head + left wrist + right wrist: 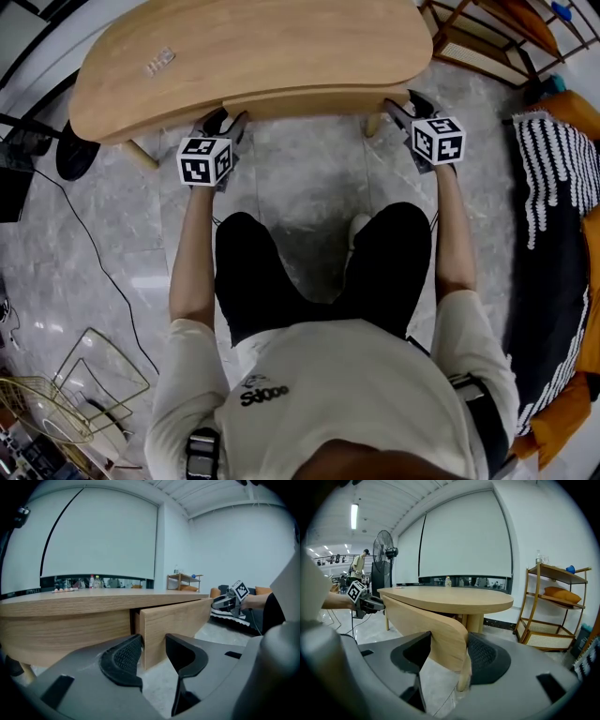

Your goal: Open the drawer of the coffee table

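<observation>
The light wood coffee table (253, 56) has its drawer front (300, 101) standing a little way out under the top. My left gripper (225, 120) is at that front's left end. In the left gripper view the drawer front (173, 620) ends between the jaws of the left gripper (153, 644): the left pad meets its edge and a gap shows on the other side. My right gripper (405, 105) is at the right end. There the curved end of the drawer front (422, 620) fills the right gripper (450, 651), with both jaws against it.
A standing fan (386, 555) and a person (358, 566) are beyond the table's left side. A wooden shelf (553, 606) stands to the right. A striped cloth (558, 169) lies on a dark seat at right. A wire basket (84, 375) and a cable (94, 244) are on the floor at left.
</observation>
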Tool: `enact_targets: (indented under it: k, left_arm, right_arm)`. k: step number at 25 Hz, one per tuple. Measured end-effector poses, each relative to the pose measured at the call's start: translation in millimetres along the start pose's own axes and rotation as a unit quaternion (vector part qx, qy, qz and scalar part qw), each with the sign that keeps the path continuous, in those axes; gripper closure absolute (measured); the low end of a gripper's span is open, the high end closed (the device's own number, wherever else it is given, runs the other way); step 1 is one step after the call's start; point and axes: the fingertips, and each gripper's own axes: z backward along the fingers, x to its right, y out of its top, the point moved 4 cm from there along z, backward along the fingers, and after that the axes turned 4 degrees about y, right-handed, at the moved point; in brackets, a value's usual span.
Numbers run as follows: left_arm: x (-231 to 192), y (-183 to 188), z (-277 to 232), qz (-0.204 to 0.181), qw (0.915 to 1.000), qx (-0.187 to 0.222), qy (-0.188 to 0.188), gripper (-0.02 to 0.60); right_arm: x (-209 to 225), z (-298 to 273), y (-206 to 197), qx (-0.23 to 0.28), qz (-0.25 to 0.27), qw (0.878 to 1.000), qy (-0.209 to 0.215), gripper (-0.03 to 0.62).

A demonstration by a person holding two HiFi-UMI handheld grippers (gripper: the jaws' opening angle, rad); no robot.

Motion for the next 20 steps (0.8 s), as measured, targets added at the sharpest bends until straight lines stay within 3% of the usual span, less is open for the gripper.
enact_targets:
  k: [20]
  left_arm:
    - [48, -32, 78, 0.018, 0.9996, -0.014, -0.018, 0.411]
  right_arm:
    - [-57, 75, -33, -0.014, -0.021, 1.0, -0.009, 0.342]
